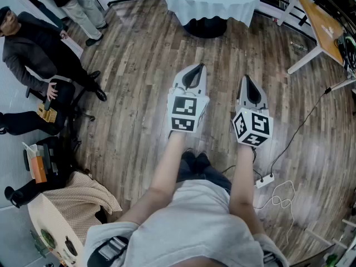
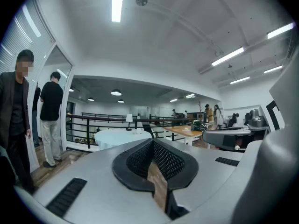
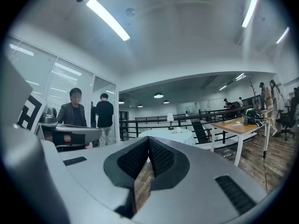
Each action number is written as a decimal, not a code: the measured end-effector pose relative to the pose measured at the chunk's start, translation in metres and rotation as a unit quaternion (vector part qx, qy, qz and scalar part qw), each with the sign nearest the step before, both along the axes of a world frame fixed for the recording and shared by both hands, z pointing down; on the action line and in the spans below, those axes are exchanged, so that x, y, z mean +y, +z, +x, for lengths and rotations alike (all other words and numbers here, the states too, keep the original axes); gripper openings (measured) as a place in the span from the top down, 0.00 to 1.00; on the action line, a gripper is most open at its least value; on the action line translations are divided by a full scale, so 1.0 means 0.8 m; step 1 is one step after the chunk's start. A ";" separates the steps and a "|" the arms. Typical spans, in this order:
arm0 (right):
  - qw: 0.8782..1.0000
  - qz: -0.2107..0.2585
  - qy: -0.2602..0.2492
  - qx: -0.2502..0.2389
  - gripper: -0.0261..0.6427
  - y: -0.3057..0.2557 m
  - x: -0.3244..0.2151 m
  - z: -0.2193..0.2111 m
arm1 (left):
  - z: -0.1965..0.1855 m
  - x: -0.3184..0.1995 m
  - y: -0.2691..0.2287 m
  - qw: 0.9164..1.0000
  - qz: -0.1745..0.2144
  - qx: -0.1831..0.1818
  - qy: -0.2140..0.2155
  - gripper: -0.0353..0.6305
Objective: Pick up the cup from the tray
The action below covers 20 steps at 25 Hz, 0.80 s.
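No cup and no tray show in any view. In the head view my left gripper (image 1: 196,67) and right gripper (image 1: 247,79) are held side by side above the wooden floor, both pointing toward a round table with a white cloth (image 1: 208,1). Both are shut with nothing between their jaws. The left gripper view looks level across the room at that table (image 2: 117,135) past the left gripper (image 2: 153,142). In the right gripper view the right gripper (image 3: 149,139) points at the same table (image 3: 168,134), where a small lamp (image 3: 170,119) stands.
A seated person in dark clothes (image 1: 39,54) is at the left, and another person (image 1: 78,4) stands beyond. A wooden desk (image 1: 322,24) is at the far right. A power strip (image 1: 264,181) and cables lie on the floor. A black railing (image 2: 93,125) runs behind the table.
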State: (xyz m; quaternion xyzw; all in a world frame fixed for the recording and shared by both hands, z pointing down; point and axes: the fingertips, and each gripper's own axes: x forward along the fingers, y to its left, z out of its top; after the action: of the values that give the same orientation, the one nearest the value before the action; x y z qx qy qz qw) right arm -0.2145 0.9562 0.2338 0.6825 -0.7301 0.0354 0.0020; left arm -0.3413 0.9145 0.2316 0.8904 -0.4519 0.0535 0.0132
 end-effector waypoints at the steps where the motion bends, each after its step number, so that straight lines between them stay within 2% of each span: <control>1: 1.000 0.000 0.000 0.000 0.95 -0.001 0.000 0.000 | 0.000 -0.001 -0.001 1.000 0.001 0.001 0.000 0.94; 12: 1.000 0.004 -0.003 -0.001 0.95 -0.002 -0.008 -0.003 | 0.004 -0.005 -0.004 1.000 0.006 -0.007 0.005 0.94; 20: 1.000 0.005 -0.002 0.000 0.95 0.001 -0.015 0.027 | 0.030 -0.017 0.003 1.000 0.004 -0.005 0.005 0.94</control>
State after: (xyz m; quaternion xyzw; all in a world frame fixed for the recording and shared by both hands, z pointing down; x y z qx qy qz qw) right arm -0.1930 0.9442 0.2348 0.6810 -0.7316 0.0313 -0.0014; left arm -0.3169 0.9008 0.2341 0.8923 -0.4478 0.0568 0.0073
